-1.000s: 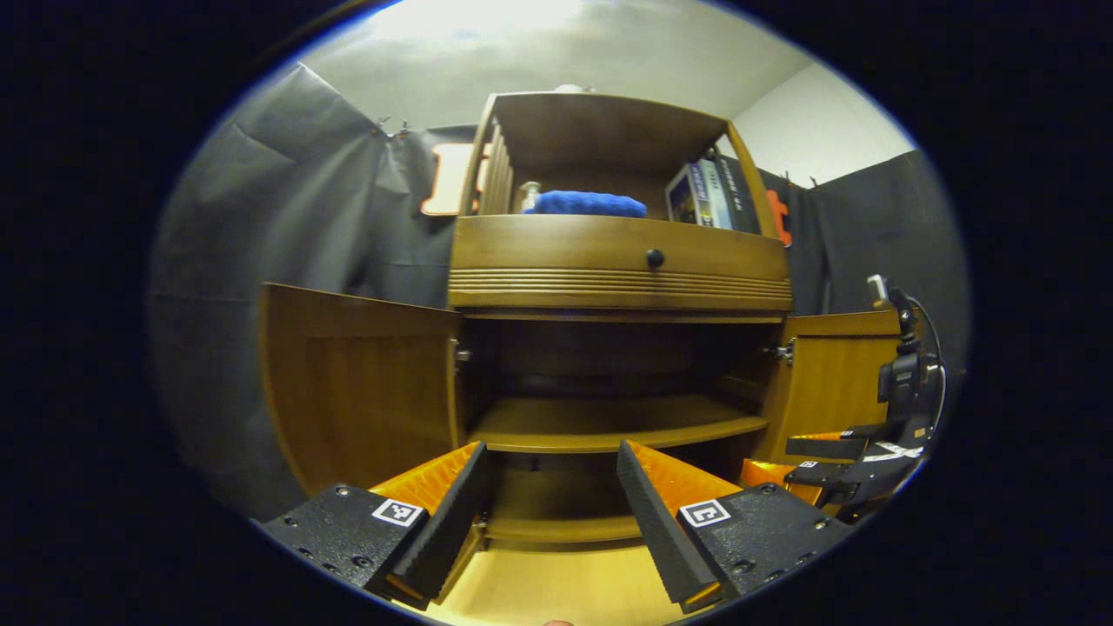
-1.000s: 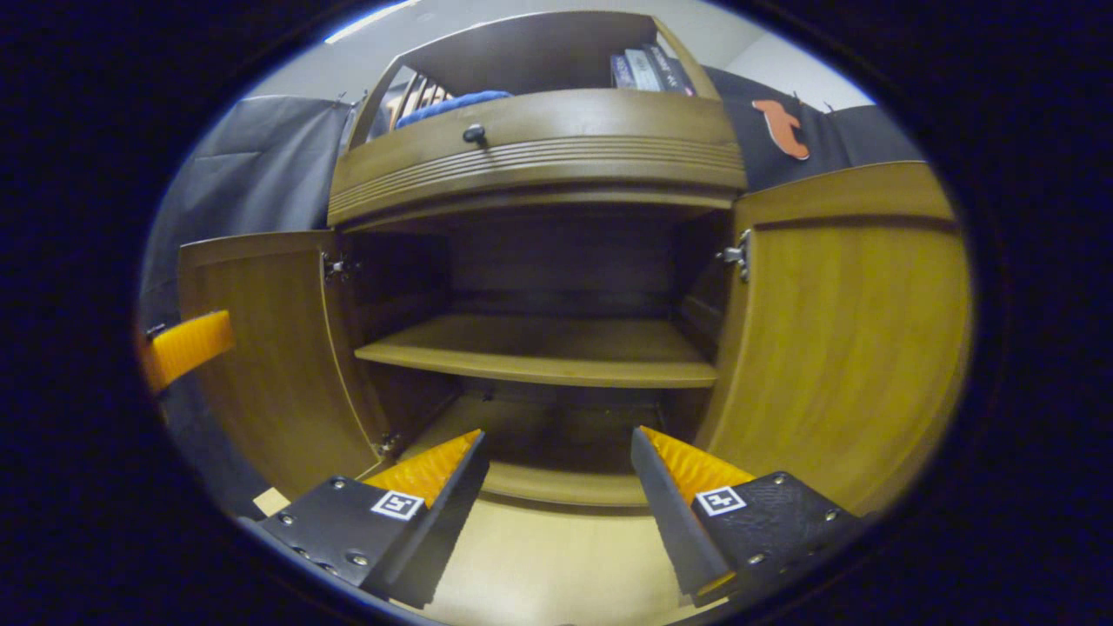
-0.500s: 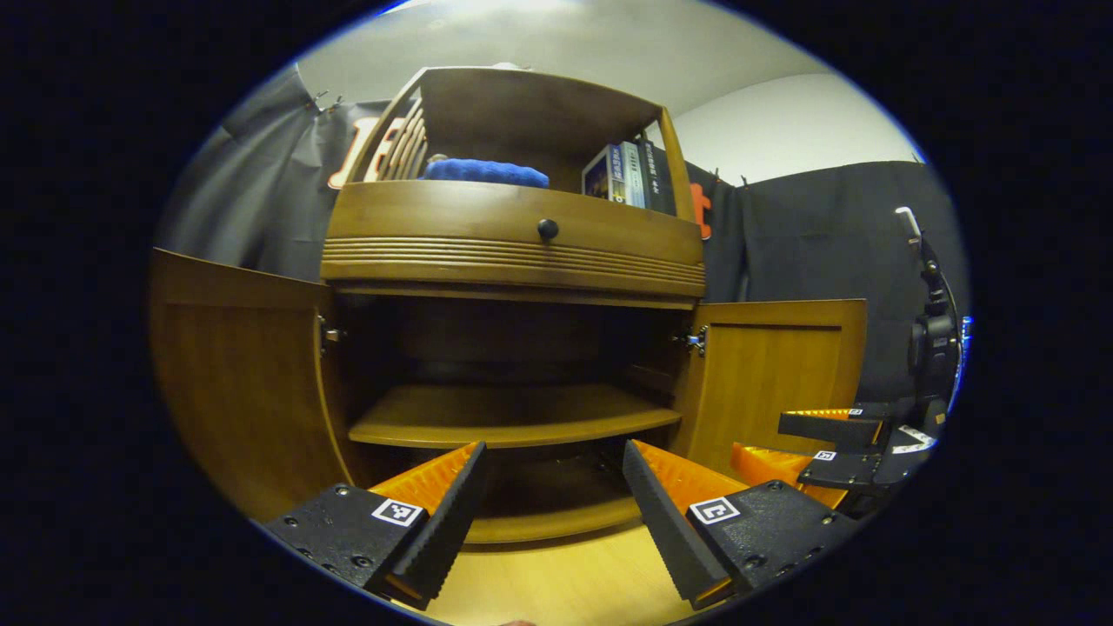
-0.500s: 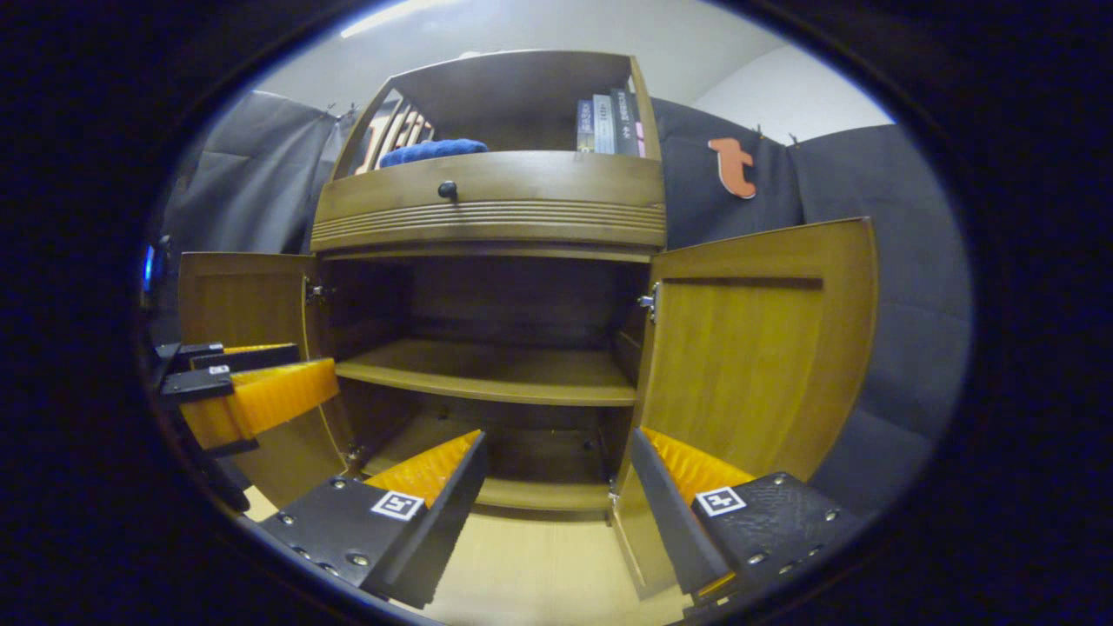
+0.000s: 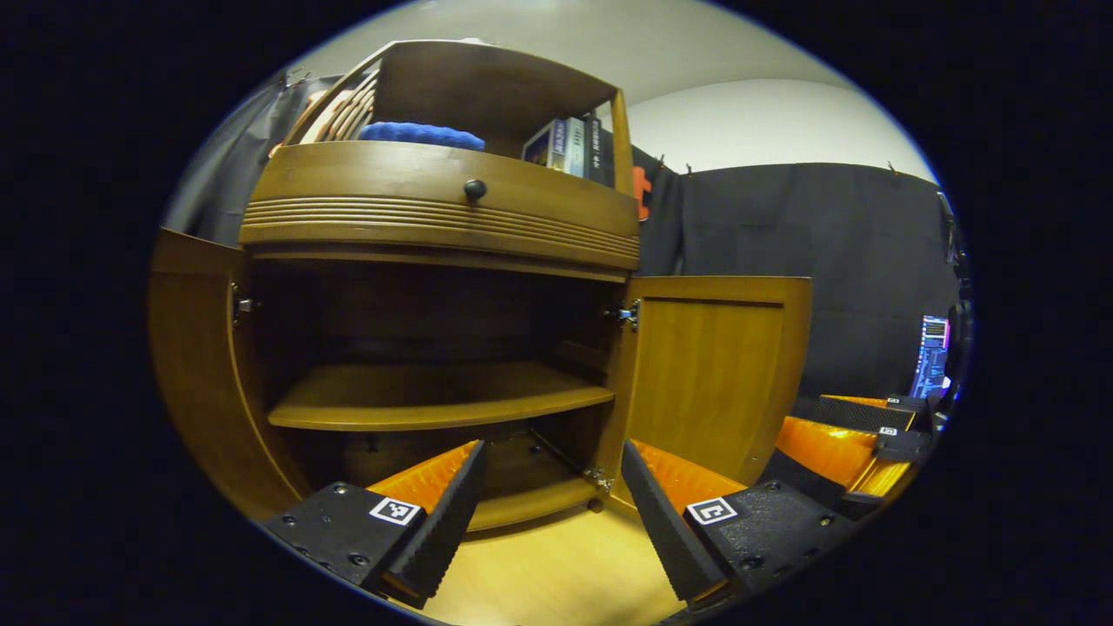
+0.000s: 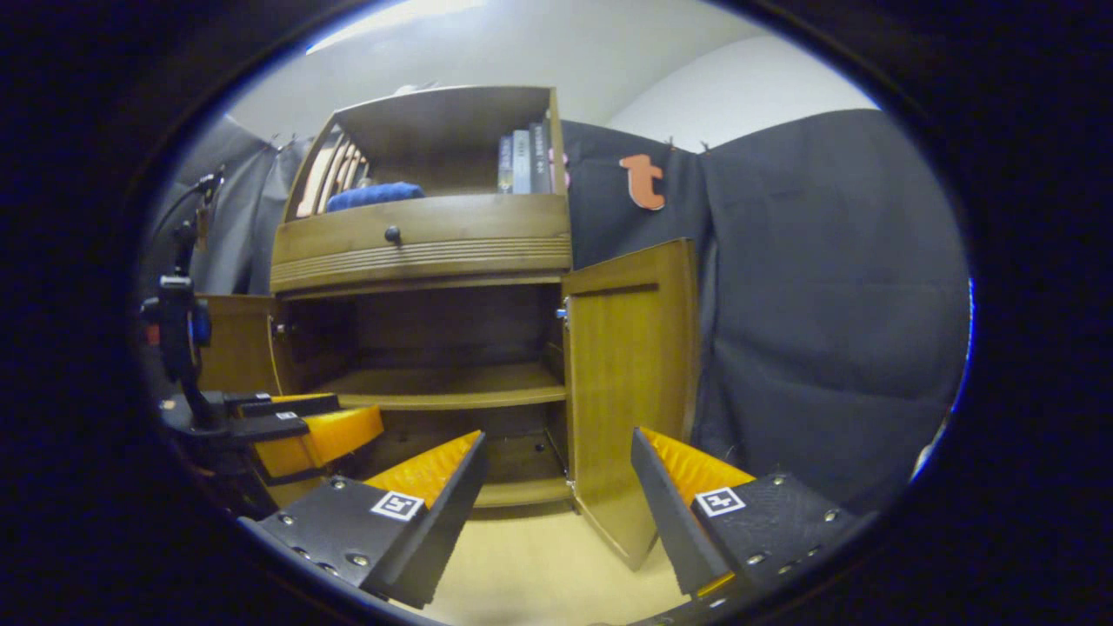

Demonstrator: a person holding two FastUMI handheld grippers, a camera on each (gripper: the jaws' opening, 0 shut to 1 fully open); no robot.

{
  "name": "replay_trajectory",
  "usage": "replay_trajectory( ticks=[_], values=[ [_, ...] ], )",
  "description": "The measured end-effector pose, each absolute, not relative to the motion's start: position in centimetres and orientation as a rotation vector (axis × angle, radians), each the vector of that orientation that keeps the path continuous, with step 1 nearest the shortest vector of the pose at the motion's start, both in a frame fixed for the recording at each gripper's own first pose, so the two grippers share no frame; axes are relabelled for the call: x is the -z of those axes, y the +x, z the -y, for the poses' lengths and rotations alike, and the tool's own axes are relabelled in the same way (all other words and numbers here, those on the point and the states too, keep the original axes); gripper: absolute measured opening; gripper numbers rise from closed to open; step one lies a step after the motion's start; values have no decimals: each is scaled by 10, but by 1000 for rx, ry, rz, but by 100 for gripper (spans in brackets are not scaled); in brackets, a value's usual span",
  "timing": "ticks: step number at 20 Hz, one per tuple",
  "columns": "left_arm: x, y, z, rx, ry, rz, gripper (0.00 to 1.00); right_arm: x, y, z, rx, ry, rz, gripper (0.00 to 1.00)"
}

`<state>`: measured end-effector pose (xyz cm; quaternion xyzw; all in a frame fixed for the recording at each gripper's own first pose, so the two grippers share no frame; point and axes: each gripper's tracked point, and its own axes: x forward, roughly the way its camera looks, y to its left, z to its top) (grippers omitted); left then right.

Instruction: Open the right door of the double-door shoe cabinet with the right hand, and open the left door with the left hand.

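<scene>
The wooden shoe cabinet [image 5: 435, 226] stands with both doors swung wide. Its left door [image 5: 187, 365] and right door [image 5: 709, 374] flank a dark interior with one bare shelf [image 5: 435, 404]. My left gripper [image 5: 548, 513] is open, held back from the cabinet front with nothing between its fingers. In the right gripper view the right door [image 6: 630, 382] stands edge-on and the left door [image 6: 235, 343] is partly hidden. My right gripper [image 6: 556, 504] is open and empty, low before the right door. The left gripper [image 6: 304, 430] appears there at far left; the right gripper [image 5: 848, 435] appears in the left gripper view at far right.
A drawer with a black knob [image 5: 474, 188] sits above the doors. The top shelf holds a blue cloth [image 5: 422, 135] and books [image 5: 569, 148]. A light wooden floor [image 5: 556, 574] lies below. Black cloth [image 6: 826, 304] hangs to the right, and a lit screen [image 5: 930, 352] stands at far right.
Both grippers have drawn back from the cabinet and turned rightward; the cabinet looks smaller and sits further left in both views. The doors stay open and both grippers stay open.
</scene>
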<state>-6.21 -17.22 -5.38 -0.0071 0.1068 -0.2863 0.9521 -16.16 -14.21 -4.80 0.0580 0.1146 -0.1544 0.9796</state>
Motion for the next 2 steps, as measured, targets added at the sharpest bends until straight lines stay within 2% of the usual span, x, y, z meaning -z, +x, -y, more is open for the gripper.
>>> replay_trajectory(
  ticks=[2],
  values=[
    [48,-70,189,631,-7,-203,93,42,-178,157,357,138,-217,96]
  ],
)
